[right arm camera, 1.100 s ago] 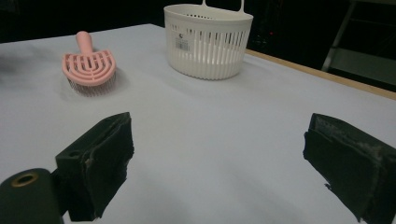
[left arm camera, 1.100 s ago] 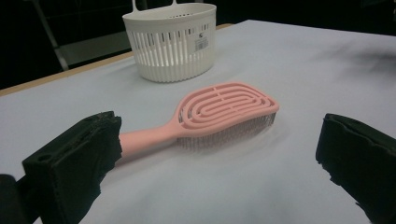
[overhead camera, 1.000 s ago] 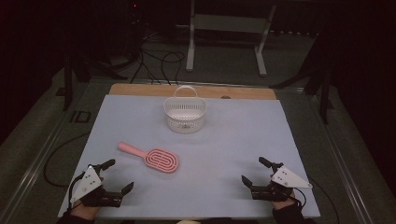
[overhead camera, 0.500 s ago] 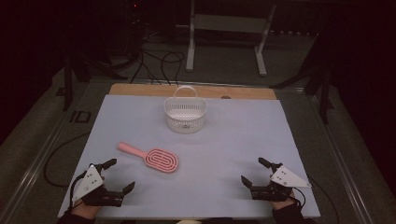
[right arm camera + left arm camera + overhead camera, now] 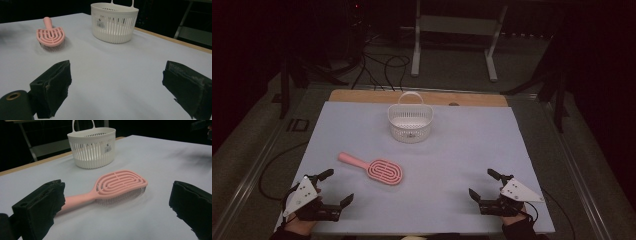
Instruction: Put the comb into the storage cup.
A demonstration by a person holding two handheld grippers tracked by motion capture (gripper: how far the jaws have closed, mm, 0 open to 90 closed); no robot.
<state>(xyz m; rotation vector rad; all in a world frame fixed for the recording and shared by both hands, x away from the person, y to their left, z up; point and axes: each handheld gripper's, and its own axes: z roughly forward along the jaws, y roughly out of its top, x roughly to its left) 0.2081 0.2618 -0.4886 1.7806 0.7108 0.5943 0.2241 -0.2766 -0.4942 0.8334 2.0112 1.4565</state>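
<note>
Pink plastic hairbrush (image 5: 375,168) lies flat on the pale tabletop (image 5: 462,150), left of centre in the high view, handle toward the left edge, head toward the middle. White slotted basket (image 5: 410,121) stands upright in the upper centre, well apart from the brush.

Left gripper (image 5: 330,189), lower left: jaws wide apart, nothing between them, brush near and just ahead. Right gripper (image 5: 483,184), lower right: jaws likewise spread and empty, well apart from the brush.

Judged step: left gripper approaches the brush. To do it well, come in low, straddle the narrow handle (image 5: 75,201) across its width rather than the broad head, close squarely so it cannot twist, then lift level.

Count: one hairbrush, one basket, two grippers.
</note>
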